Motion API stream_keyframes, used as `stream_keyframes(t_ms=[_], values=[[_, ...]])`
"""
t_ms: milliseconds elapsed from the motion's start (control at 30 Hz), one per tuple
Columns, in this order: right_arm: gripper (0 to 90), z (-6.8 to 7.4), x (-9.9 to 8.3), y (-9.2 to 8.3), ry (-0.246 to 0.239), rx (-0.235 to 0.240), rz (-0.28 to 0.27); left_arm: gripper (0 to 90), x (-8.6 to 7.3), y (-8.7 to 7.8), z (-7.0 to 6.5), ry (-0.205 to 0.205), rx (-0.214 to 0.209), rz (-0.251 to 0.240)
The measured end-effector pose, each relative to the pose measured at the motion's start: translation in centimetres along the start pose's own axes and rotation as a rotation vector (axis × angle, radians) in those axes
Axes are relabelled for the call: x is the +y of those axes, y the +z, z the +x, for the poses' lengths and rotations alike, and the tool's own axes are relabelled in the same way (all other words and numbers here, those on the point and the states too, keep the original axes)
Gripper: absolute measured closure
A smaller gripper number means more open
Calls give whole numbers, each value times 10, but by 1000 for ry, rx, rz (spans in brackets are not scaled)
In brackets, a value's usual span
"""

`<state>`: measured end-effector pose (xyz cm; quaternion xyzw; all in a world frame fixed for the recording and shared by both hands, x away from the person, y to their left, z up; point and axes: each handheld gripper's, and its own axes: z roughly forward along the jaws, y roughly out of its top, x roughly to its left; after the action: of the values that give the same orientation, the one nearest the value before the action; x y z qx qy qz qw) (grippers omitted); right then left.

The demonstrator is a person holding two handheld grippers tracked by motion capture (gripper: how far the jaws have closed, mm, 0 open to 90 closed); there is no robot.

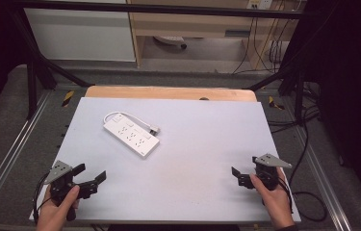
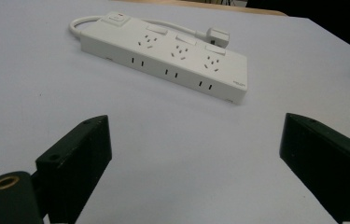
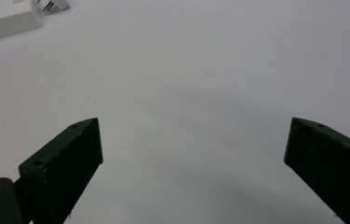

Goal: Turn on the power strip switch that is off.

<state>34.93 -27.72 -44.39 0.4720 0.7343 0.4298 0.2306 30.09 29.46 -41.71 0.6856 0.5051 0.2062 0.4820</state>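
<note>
A white power strip (image 1: 131, 134) lies diagonally on the left half of the pale mat (image 1: 202, 144), its short cord looped back and the plug (image 1: 154, 129) resting beside it. My left gripper (image 1: 91, 172) is held near the front left corner, open and empty, some way in front of the strip. In the left gripper view the strip (image 2: 163, 56) and plug (image 2: 217, 36) lie ahead of the wide-apart jaws (image 2: 193, 140). My right gripper (image 1: 245, 166) is open and empty at the front right. The right gripper view catches the strip's corner (image 3: 4, 16) far beyond its jaws (image 3: 193, 140).
The mat covers a wooden tabletop (image 1: 168, 92) whose far edge shows. A black metal frame (image 1: 33, 72) surrounds the table. Cables (image 1: 308, 144) trail along the right side. Cabinets (image 1: 82, 33) stand beyond the table on the floor.
</note>
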Motion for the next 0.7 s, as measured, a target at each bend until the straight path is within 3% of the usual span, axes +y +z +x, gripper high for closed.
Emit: stream_keyframes(t_ms=[200, 367, 467, 700], values=[[47, -2, 0, 2, 4, -1, 4, 91, 0, 1, 0, -8, -4, 4], [48, -1, 0, 2, 4, 3, 11, 92, 2, 3, -4, 22, -11, -2], [48, -1, 0, 2, 7, 4, 11, 92, 3, 4, -5, 17, -23, -6], [50, 0, 2, 1, 20, 13, -7, 105, 28, 11, -7, -17, -41, -33]])
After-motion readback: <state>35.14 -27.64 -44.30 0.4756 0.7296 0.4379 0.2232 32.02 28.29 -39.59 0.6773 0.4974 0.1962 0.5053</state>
